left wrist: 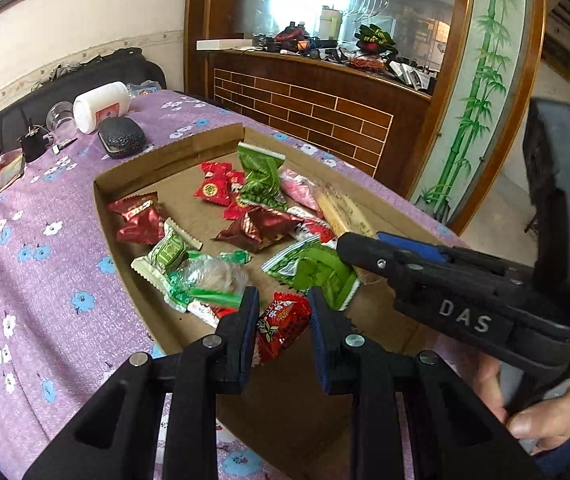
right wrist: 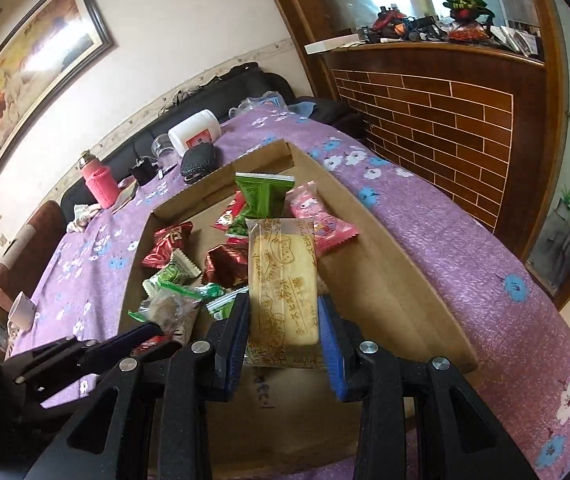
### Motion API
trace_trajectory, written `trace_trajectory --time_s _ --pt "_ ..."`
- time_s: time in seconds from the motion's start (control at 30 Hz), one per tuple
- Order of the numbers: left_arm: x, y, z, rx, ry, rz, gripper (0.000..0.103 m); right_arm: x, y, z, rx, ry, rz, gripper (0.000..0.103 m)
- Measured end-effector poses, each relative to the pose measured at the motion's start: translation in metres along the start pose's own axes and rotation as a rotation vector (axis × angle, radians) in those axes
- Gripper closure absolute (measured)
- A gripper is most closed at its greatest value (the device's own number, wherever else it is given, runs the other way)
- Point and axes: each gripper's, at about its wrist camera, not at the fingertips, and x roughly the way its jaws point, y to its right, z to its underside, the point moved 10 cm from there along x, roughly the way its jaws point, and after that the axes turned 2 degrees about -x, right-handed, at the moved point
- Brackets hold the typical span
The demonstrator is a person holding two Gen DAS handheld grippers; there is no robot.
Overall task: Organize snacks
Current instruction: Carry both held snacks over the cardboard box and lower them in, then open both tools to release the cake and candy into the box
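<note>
A shallow cardboard box lies on the purple flowered tablecloth and holds several wrapped snacks in red, green and pink. My left gripper is over the box's near end, shut on a red snack packet. My right gripper is shut on a long yellow cake bar in a clear printed wrapper, held over the box. In the left wrist view the right gripper reaches in from the right, with the cake bar sticking out past its tip. The left gripper shows at the lower left of the right wrist view.
Beyond the box stand a white jar on its side, a black case, a clear cup and a pink bottle. A dark sofa runs behind the table. A brick-patterned wooden counter with clutter rises at the far right.
</note>
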Motion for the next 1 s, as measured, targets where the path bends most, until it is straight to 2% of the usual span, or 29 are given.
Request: trace_trajectory --time_s 0.23,0.3,0.4,0.47,0.53,0.7,0.77,0.87,1.0 --pt "0.013 0.0 0.012 0.028 -0.021 -0.016 0.079 0.004 -0.003 0.001 -0.027 -0.007 0.008 0.065" --pt "0.01 0.003 0.011 0.044 -0.002 -0.012 0.079 0.005 -0.004 0.001 -0.036 -0.006 0.011 0.064" --pt "0.006 0.008 0.014 0.086 0.015 -0.015 0.072 0.007 -0.007 0.002 -0.051 -0.016 0.006 0.061" --pt "0.006 0.01 0.013 0.093 0.017 -0.009 0.061 0.008 -0.008 0.003 -0.061 -0.024 0.003 0.057" --pt "0.004 0.01 0.012 0.093 0.026 -0.006 0.057 0.009 -0.009 0.005 -0.071 -0.035 0.012 0.051" --pt "0.002 0.011 0.012 0.102 0.029 -0.003 0.052 0.008 -0.008 0.004 -0.073 -0.024 0.033 0.049" --pt "0.0 0.012 0.012 0.113 0.038 -0.014 0.043 0.006 -0.005 0.003 -0.059 -0.013 0.045 0.049" --pt "-0.004 0.011 0.01 0.121 0.057 -0.03 0.039 0.003 -0.001 0.001 -0.041 0.003 0.048 0.048" --pt "-0.008 0.012 0.008 0.137 0.077 -0.051 0.035 0.002 -0.001 0.0 -0.044 0.012 0.063 0.042"
